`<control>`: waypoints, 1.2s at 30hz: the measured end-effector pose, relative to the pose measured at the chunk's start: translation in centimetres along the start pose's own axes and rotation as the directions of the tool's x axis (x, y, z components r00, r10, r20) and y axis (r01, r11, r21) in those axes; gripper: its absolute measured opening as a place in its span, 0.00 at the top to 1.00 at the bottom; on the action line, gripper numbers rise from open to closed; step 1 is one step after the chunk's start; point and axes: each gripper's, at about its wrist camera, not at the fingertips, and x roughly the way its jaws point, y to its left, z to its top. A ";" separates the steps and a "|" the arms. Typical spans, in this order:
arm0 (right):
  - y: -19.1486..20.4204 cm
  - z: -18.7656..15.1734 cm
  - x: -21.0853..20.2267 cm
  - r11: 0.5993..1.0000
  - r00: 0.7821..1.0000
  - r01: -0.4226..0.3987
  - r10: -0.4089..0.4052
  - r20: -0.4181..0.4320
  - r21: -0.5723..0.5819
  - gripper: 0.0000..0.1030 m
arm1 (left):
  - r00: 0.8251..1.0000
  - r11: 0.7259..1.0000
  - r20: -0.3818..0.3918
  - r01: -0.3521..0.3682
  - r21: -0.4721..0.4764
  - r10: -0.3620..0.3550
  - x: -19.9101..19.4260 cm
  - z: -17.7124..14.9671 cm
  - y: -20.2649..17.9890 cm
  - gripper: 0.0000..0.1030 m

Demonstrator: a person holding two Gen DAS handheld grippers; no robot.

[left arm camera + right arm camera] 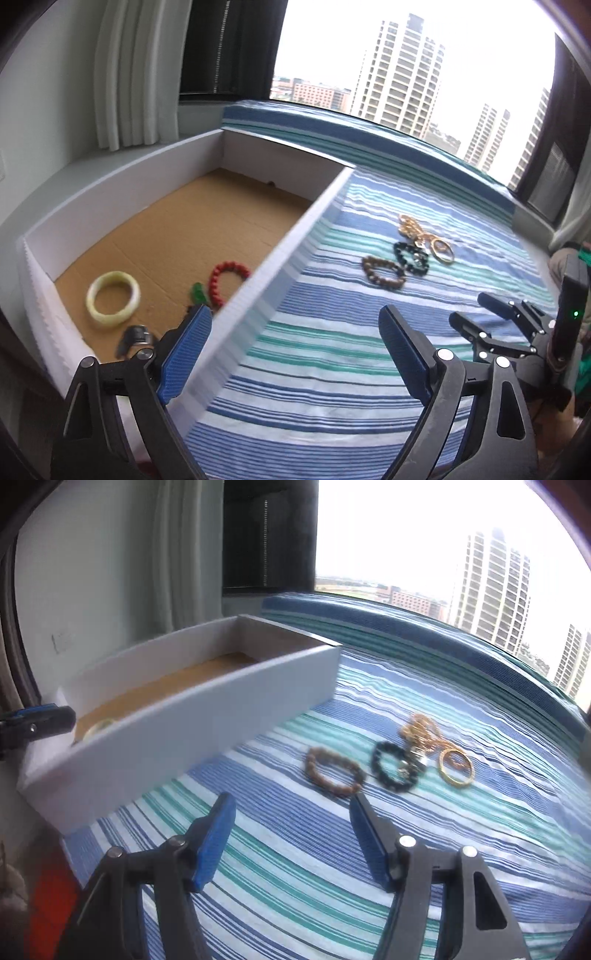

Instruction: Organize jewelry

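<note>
Both grippers, the left gripper (295,347) and the right gripper (291,834), share one build: black plastic arms, silver round bolts, and blue ribbed pads (402,354) lining each finger.

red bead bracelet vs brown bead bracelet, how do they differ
The red bead bracelet lies inside the white box on its cardboard floor; the brown wooden-bead bracelet lies outside on the striped blue cloth. The red one lies apart from other pieces; the brown one lies right beside a black bead bracelet. Both are closed loops of round beads lying flat.
</note>
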 end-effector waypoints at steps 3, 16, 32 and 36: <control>-4.8 -3.8 0.5 0.990 0.991 0.127 -0.125 -0.041 0.053 0.37 | 0.997 0.998 -0.067 0.043 0.043 -0.040 3.0 -1.2 -3.7 0.08; -18.0 -11.0 1.9 0.887 0.935 0.347 -0.304 -0.181 0.304 0.36 | 0.988 0.966 -0.136 -0.030 0.257 0.067 12.3 -4.1 -10.7 0.08; -20.3 -11.9 3.3 0.854 0.931 0.346 -0.264 -0.251 0.388 0.23 | 0.974 0.979 -0.216 -0.030 0.202 0.074 14.6 -4.7 -9.0 0.01; -20.4 -11.9 3.2 0.854 0.932 0.346 -0.263 -0.251 0.388 0.22 | 0.974 0.978 -0.216 -0.028 0.205 0.073 14.6 -4.7 -9.0 0.01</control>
